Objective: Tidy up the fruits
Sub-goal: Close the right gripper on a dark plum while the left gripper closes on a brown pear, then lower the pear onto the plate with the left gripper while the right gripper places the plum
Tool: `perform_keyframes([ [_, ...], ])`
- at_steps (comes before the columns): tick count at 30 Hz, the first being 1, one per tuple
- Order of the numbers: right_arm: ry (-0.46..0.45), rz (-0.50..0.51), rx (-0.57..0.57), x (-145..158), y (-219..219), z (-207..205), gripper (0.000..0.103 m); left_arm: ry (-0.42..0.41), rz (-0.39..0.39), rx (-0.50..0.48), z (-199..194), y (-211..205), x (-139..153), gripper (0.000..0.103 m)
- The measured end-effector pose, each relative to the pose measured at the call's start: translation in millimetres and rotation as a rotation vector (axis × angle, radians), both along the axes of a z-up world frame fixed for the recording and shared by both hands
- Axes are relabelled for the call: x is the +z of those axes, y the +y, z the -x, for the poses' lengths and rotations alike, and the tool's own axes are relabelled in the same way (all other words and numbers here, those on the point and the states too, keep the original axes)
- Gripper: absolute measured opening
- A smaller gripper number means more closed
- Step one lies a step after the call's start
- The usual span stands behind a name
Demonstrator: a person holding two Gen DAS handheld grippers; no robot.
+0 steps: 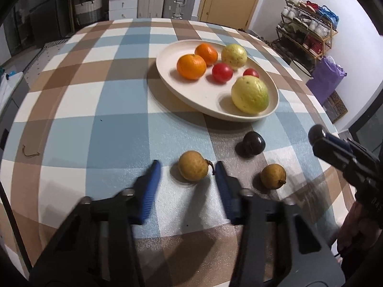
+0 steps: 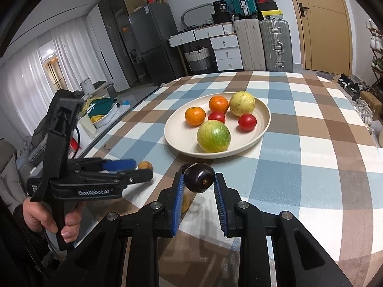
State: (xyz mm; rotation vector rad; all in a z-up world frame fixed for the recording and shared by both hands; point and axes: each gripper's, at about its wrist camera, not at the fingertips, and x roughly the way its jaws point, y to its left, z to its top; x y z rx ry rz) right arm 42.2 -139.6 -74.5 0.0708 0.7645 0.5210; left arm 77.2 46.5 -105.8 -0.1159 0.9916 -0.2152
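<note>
While six fruits sit on plate (image 2: 264, 129) | right gripper (image 2: 199, 181) clamps plum (image 2: 198, 178) | left gripper (image 1: 186, 174) straddles longan (image 1: 192, 169), pads clear | another longan (image 1: 273, 175) left nearby

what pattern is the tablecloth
The tablecloth is a plaid check of light blue, brown and white squares, clearest in the right wrist view.

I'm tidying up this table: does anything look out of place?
A brown fruit, a second brown fruit and a dark plum lie on the tablecloth, not on the plate. A stray bit of string lies near the cloth's left edge.
</note>
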Motion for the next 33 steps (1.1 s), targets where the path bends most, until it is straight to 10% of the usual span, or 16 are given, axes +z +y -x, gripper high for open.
perform_keyframes([
  [33, 0.009, -0.092, 0.01, 24.5, -1.5, -76.8, 0.025, -0.032, 0.098, -0.066, -81.2, -22.0, 48.2, 0.026],
])
